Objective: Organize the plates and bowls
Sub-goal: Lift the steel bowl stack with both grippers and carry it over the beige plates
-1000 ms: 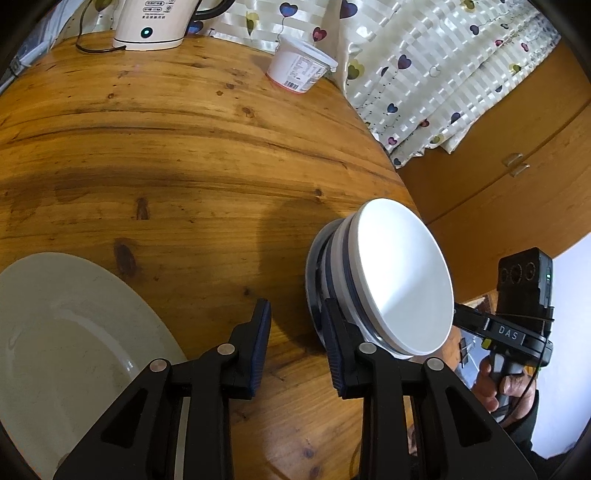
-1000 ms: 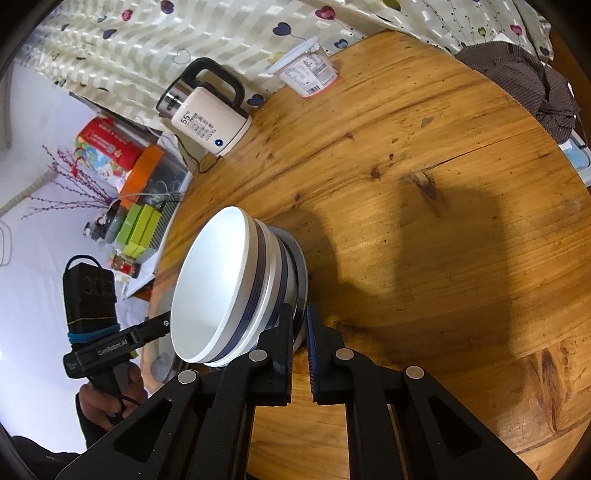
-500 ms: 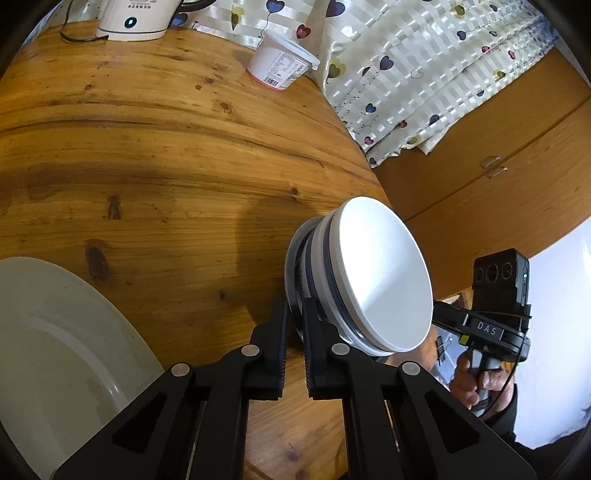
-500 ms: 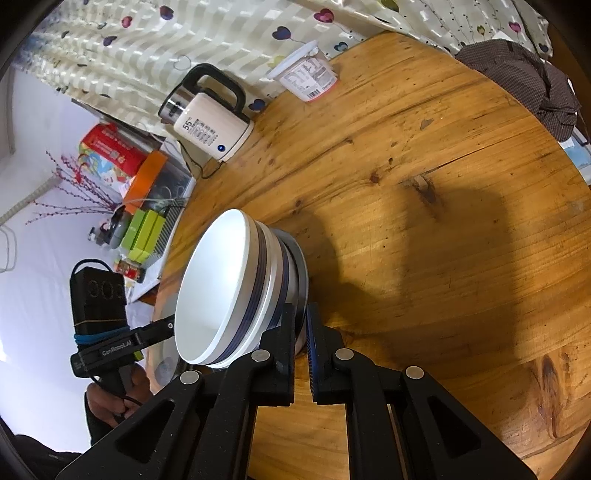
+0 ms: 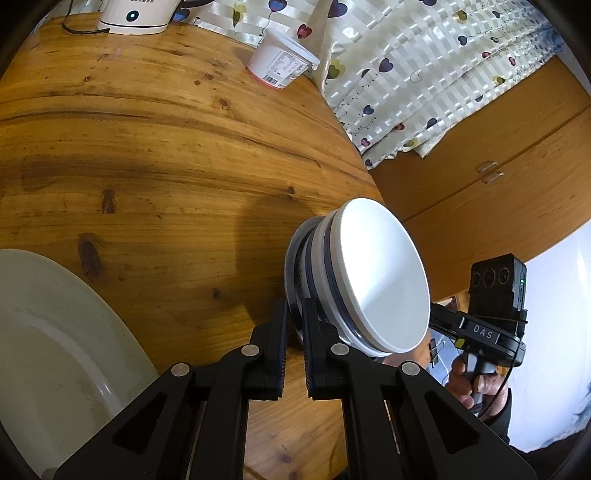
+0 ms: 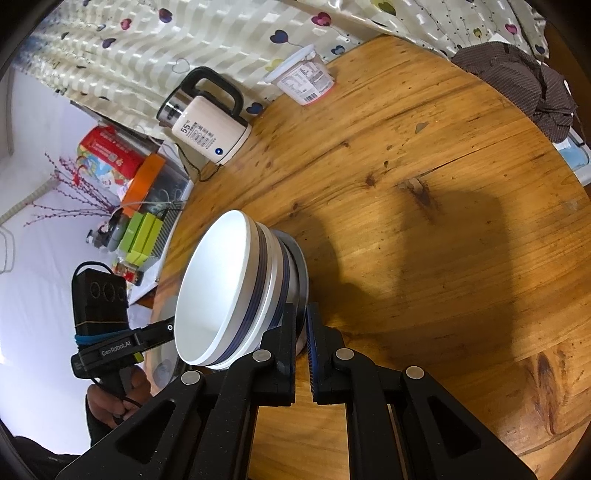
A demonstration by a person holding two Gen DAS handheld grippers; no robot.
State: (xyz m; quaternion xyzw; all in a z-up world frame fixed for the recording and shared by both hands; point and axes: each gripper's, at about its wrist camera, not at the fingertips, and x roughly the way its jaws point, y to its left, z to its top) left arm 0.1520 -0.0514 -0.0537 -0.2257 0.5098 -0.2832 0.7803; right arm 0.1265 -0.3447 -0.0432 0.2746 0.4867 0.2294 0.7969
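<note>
Stacked white bowls with blue bands [image 5: 380,277] [image 6: 214,295] rest on a thin grey plate [image 5: 295,254] [image 6: 301,266] over the round wooden table [image 5: 147,147]. My left gripper [image 5: 293,314] is shut on the near rim of that grey plate. From the opposite side, my right gripper [image 6: 301,317] is shut on the same plate's rim. A large white plate [image 5: 55,350] lies on the table at the lower left of the left wrist view. Whether the stack touches the table I cannot tell.
A yogurt tub [image 5: 280,62] [image 6: 306,79] and a white kettle [image 5: 136,14] [image 6: 207,125] stand at the far table edge by a heart-print curtain. A dark cloth [image 6: 524,81] lies at the far right. A wooden cabinet [image 5: 498,177] stands beyond the table.
My left gripper's jaws have closed from wide apart onto the grey plate's rim. The right gripper has kept its grip and place.
</note>
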